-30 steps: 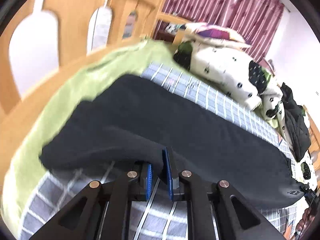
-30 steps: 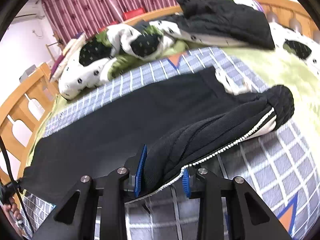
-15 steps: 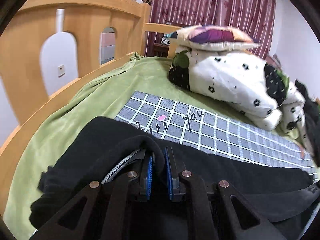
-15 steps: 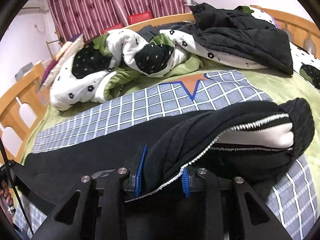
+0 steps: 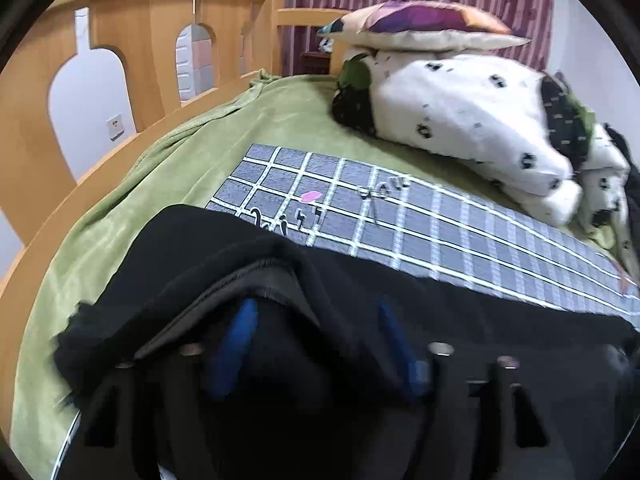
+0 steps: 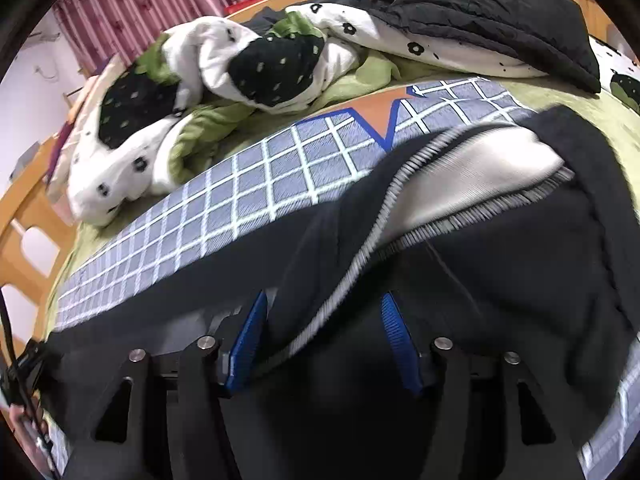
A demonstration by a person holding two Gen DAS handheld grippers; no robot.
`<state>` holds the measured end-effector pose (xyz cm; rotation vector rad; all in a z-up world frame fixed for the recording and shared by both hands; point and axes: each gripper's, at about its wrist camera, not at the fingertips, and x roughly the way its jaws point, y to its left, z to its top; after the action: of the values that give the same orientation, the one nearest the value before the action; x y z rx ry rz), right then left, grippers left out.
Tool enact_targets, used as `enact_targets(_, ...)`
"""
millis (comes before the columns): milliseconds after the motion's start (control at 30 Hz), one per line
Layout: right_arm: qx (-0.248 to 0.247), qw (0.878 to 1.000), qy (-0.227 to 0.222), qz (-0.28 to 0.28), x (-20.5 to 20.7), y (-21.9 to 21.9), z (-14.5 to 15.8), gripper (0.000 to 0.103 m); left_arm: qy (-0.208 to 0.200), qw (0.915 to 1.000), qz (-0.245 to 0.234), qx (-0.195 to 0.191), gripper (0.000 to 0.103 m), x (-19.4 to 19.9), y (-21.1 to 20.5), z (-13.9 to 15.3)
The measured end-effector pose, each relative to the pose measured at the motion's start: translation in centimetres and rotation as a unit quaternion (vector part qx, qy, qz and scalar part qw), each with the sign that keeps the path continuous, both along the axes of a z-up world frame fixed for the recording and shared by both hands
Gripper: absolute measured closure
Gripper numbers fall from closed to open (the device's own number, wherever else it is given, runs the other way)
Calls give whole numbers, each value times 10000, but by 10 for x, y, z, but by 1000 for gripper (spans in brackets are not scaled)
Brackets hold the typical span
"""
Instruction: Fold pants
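The black pants [image 5: 460, 316] lie lengthwise on a checked grey blanket [image 5: 400, 216], folded along their length. My left gripper [image 5: 316, 344] is open, its blue pads wide apart over the leg-end fabric. My right gripper [image 6: 324, 340] is also open; the waistband [image 6: 480, 176] with its white lining and zigzag stitching lies loose between and beyond its pads [image 6: 248, 340].
A wooden bed rail [image 5: 132, 64] stands to the left. A white spotted duvet [image 5: 460, 108] and a pillow [image 5: 420, 24] are piled at the back. A black jacket [image 6: 480, 16] lies at the far right. Green sheet [image 5: 132, 200] surrounds the checked blanket [image 6: 240, 192].
Both grippers carried the near edge of the pants over toward the far side, lowered it, then opened. The fabric now rests loose between the spread pads.
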<state>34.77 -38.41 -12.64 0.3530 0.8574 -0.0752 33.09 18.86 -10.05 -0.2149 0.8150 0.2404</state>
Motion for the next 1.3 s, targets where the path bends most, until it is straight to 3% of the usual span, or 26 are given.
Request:
enact_targets(133,-216,9995,-50,234,-58,2,18,37,-80,9993,-117,-342,27,-56,0,6)
enact_targets(267,-354,9989,12,297,-111,-4,17,35,166,9972,-91,-721,27,-103,5,-15)
enact_targets(433,-30,9998,112,171,-163,-23,-5,35,286,9836,-49,-1778,27,-147,21,-55)
enact_targets(567,447,9990,20,-42,-174,-40,-18,35,209,9716,-17,-2356,27,-142,30,-74)
enact_targets(733,1055,9937,30,-372,-149,-57,-36,35,90,9691,164,-2460,27,-115,34,-85)
enact_targets(867,1164,9921,-16,-476,-119,-60,-45,34,-7,9703,326,-2398,30,-90,37,-87)
enact_targets(900,1135,9923,-36,-502,-111,-61,-46,33,8,9717,400,-2329,33,-83,37,-86)
enact_targets(933,1083,9926,-55,-549,-101,-61,-46,34,44,9732,520,-2241,45,-77,37,-86)
enact_targets(967,1055,9926,-46,-601,-94,-62,-47,38,99,9748,677,-2122,66,-72,38,-85)
enact_targets(1033,776,9931,27,-881,-81,-64,-46,76,134,9810,709,-1803,91,-64,38,-77)
enact_targets(1100,781,9932,73,-865,-73,-66,-40,82,29,9874,522,-1496,92,-60,31,-54)
enact_targets(1167,896,9921,-186,-860,-77,-70,-19,84,-112,9917,314,-1240,93,-64,21,-20)
enact_targets(1300,807,9925,-680,-622,-100,-81,45,90,-452,9932,-122,-1062,93,-99,1,37)
